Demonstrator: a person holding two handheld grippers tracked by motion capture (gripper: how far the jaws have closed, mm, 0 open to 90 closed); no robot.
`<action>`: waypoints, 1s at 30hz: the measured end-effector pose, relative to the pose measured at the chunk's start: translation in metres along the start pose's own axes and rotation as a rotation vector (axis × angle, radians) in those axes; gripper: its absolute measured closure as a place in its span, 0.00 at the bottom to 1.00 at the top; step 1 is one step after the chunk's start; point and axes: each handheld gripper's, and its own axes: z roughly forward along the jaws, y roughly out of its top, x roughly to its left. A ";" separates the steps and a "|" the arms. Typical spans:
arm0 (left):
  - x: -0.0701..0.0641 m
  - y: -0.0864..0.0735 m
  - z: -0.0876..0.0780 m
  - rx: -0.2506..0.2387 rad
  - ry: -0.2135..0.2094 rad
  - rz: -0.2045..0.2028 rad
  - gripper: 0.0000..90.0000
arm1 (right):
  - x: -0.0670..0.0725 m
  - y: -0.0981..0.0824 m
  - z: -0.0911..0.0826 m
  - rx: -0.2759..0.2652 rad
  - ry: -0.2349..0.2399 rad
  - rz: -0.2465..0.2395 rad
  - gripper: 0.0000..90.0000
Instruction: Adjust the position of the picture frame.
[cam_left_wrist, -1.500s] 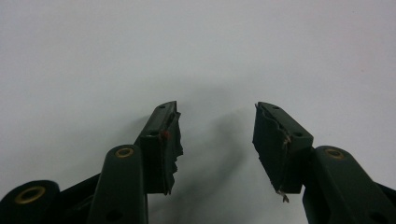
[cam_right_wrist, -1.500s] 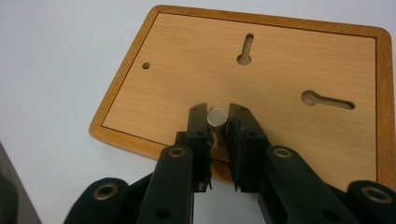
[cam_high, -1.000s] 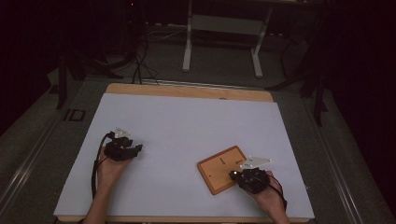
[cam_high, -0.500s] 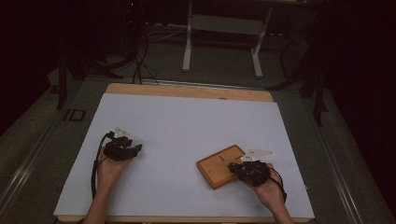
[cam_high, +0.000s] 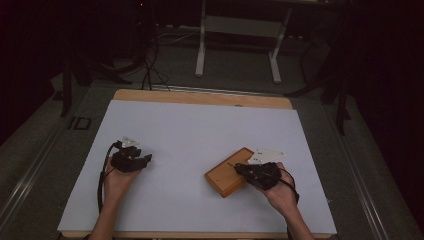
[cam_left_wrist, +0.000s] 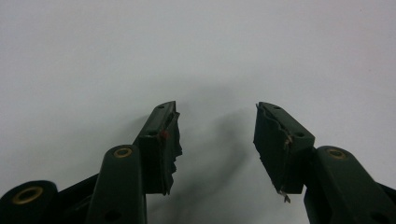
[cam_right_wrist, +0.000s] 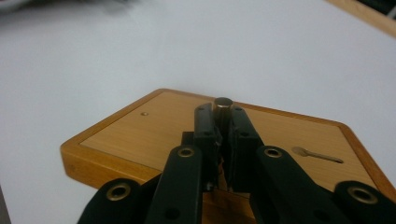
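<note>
Right gripper view shows my right gripper (cam_right_wrist: 223, 122) closed on a small dark metal peg (cam_right_wrist: 223, 103) that stands upright over the wooden board (cam_right_wrist: 154, 128); the two jaws press its sides and only its round top rises above them. I judge that I hold it so, from straight behind and low, because the peg must stay vertical over a recess in the board; whether it sits in a hole or only rests on the wood I cannot tell, since the jaws cover its lower part. To the right of the jaws a small keyhole-shaped mark (cam_right_wrist: 317, 154) lies in the board's top, and a tiny dot (cam_right_wrist: 144, 113) on the left; their purpose is not clear to me.

In the high view the board (cam_high: 226, 175) lies on the white table (cam_high: 200, 130), in the right half near the front edge, turned at an angle; my right hand (cam_high: 280, 192) comes from the front edge; the peg is too small to find there.

My left gripper (cam_left_wrist: 217, 140) waits with jaws wide apart and nothing between them, above bare table; in the high view it (cam_high: 135, 160) rests in the left half, well apart from the board; I think it only waits out of the way.
</note>
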 end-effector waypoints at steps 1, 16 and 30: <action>0.000 0.000 0.000 0.000 0.000 0.000 0.55 | 0.000 0.000 0.000 0.000 0.000 0.000 0.95; 0.001 0.000 -0.001 -0.004 0.002 0.000 0.55 | 0.038 0.040 0.047 -0.078 0.151 -0.097 0.95; 0.001 0.000 -0.001 -0.004 0.005 -0.002 0.55 | 0.061 0.041 0.090 -0.086 0.371 -0.130 0.94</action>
